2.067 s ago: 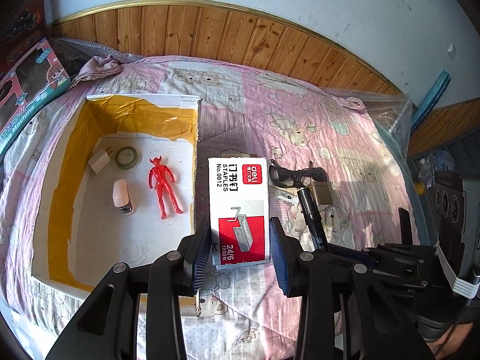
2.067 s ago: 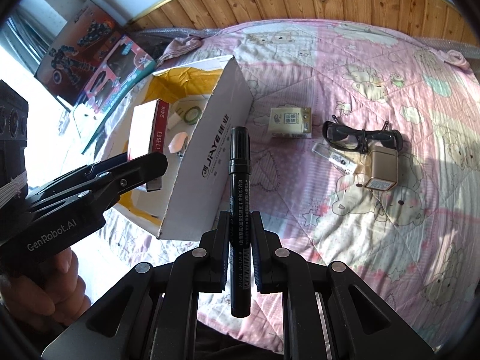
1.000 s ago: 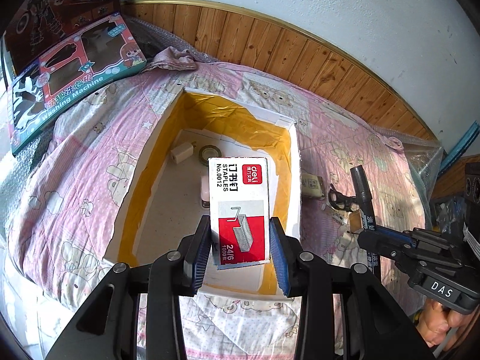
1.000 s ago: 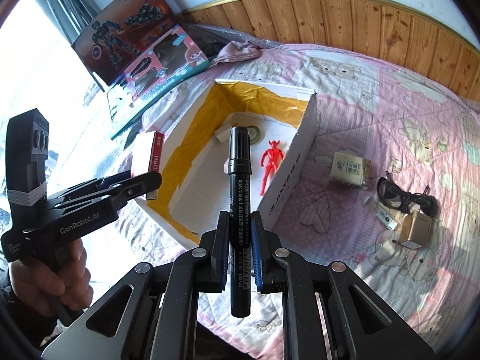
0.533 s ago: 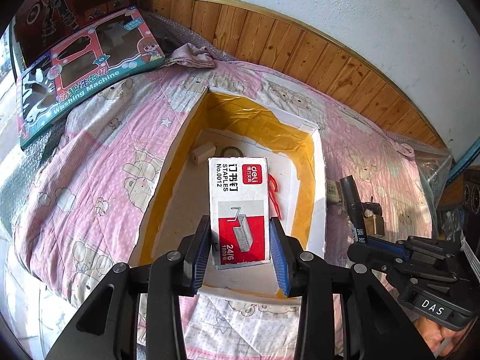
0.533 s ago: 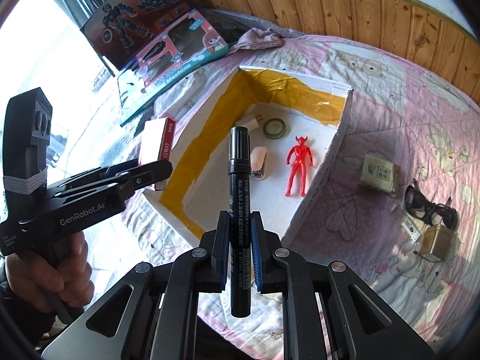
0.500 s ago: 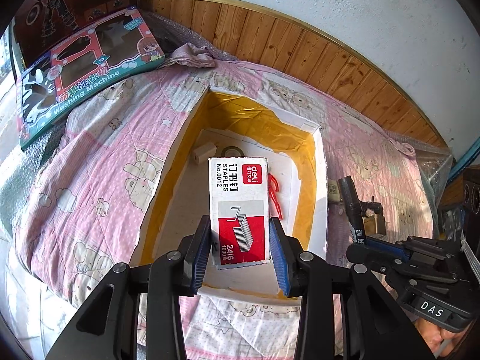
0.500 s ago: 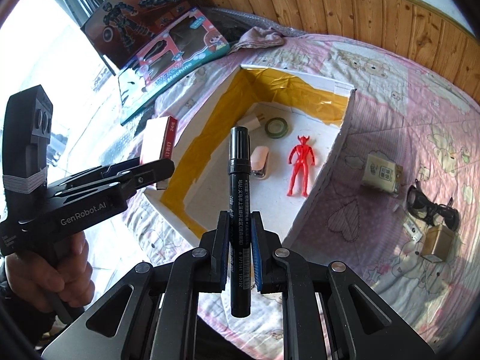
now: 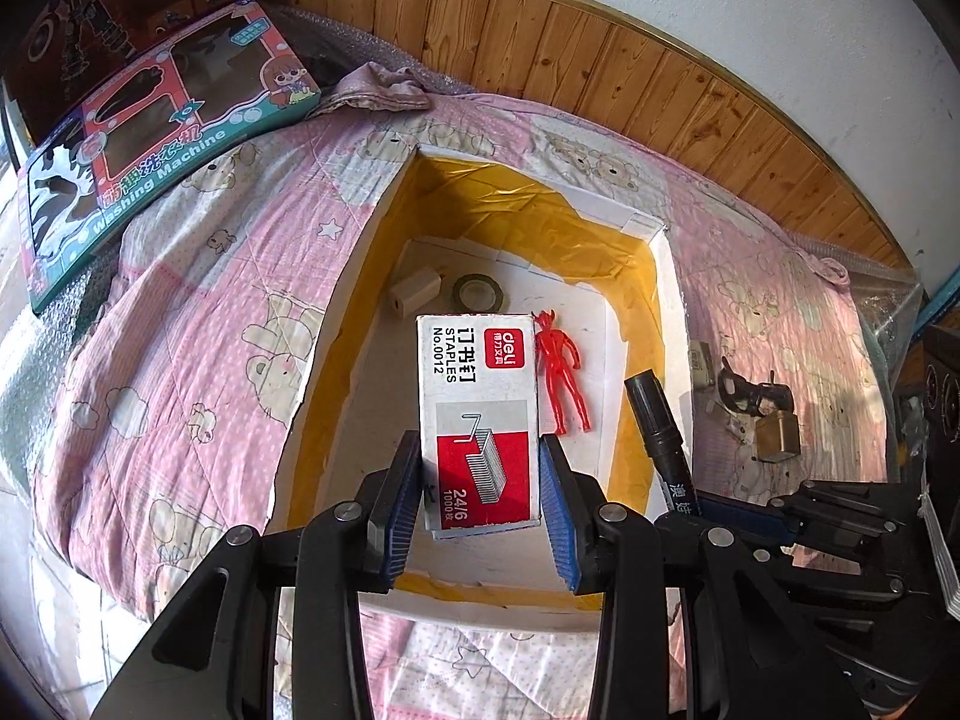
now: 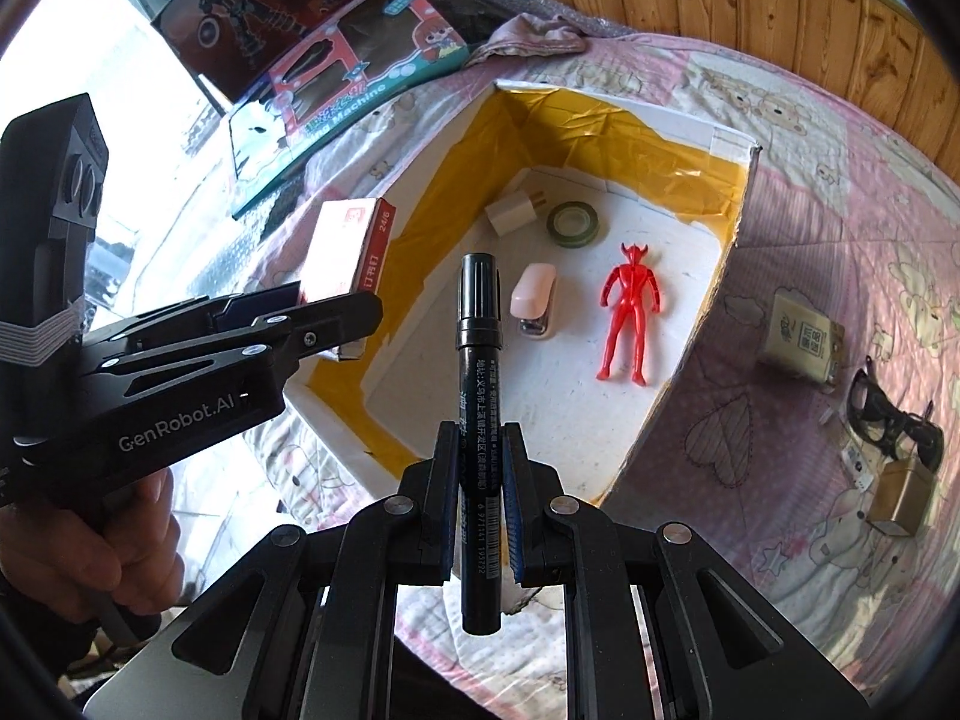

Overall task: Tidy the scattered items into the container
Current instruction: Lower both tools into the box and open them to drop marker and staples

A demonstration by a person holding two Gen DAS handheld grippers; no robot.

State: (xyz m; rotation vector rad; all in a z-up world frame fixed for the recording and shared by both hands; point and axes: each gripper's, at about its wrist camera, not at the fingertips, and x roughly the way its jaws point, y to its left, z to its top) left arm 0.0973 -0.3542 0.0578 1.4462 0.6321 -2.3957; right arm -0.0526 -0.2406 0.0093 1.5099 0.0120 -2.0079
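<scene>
My left gripper (image 9: 480, 474) is shut on a white and red staples box (image 9: 477, 414), held above the near end of the open cardboard box (image 9: 669, 312) with yellow-taped walls. My right gripper (image 10: 478, 498) is shut on a black marker (image 10: 478, 372), which points over the box's near left corner. Inside the box lie a red figure (image 10: 627, 309), a pink stapler (image 10: 533, 300), a tape roll (image 10: 574, 224) and a small white block (image 10: 511, 211). In the right wrist view the left gripper (image 10: 300, 315) holds the staples box (image 10: 351, 246) over the box's left wall.
The box sits on a pink bear-print quilt (image 9: 198, 312). Right of it lie a small beige packet (image 10: 801, 345), black goggles (image 10: 891, 414) and a tan cube (image 10: 903, 495). Toy boxes (image 9: 150, 138) lean at the far left. A wooden headboard (image 9: 600, 78) runs along the back.
Both grippers have shifted left from the quilt to above the cardboard box, and moved closer to it, each keeping its item. The marker now sits near the box's right wall in the left wrist view.
</scene>
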